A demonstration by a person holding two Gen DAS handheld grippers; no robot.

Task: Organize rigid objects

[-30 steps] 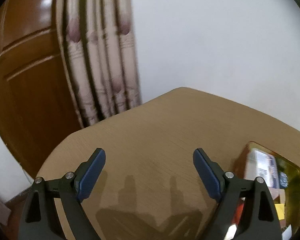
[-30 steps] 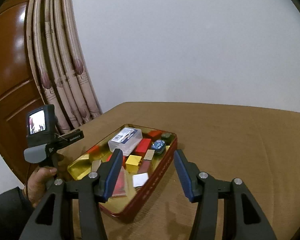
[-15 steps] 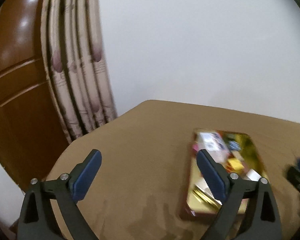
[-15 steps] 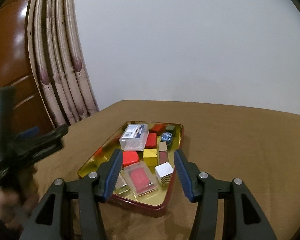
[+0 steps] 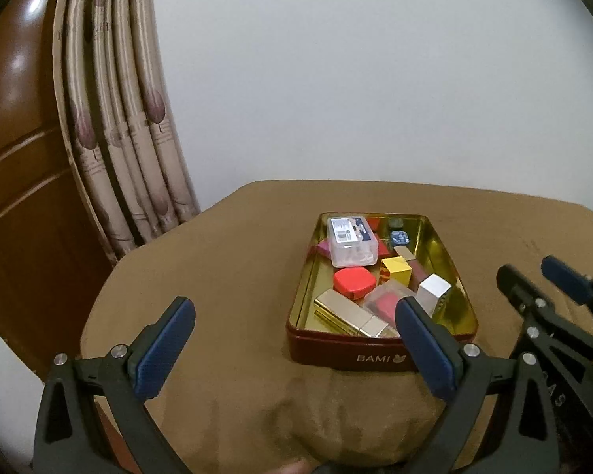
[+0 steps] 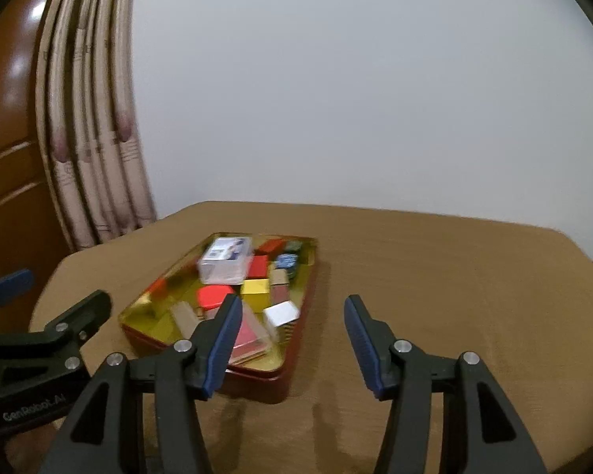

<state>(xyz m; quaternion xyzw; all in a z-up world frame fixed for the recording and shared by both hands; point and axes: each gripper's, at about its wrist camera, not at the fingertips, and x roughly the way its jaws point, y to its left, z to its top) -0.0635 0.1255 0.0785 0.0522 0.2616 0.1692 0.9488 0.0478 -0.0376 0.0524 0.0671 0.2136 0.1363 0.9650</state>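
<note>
A red tin [image 5: 346, 351] with a gold inside stands on the brown table; it also shows in the right wrist view [image 6: 257, 381]. It holds several small rigid items: a clear plastic box [image 5: 351, 240], a red rounded case [image 5: 354, 283], a yellow cube [image 5: 396, 270], a white cube [image 5: 434, 290], a gold bar [image 5: 350, 313]. My left gripper [image 5: 294, 345] is open and empty, just in front of the tin's near left corner. My right gripper [image 6: 292, 341] is open and empty, at the tin's near right side.
The round brown table [image 5: 233, 276] ends close on the left and near sides. A curtain [image 5: 126, 118] and a wooden door [image 5: 16, 158] stand behind on the left. A white wall [image 6: 355, 98] is behind the table.
The left gripper has swung right, bringing the tin from the frame's right edge to centre. The right gripper has shifted right, so the tin now sits to its left. Both stay open.
</note>
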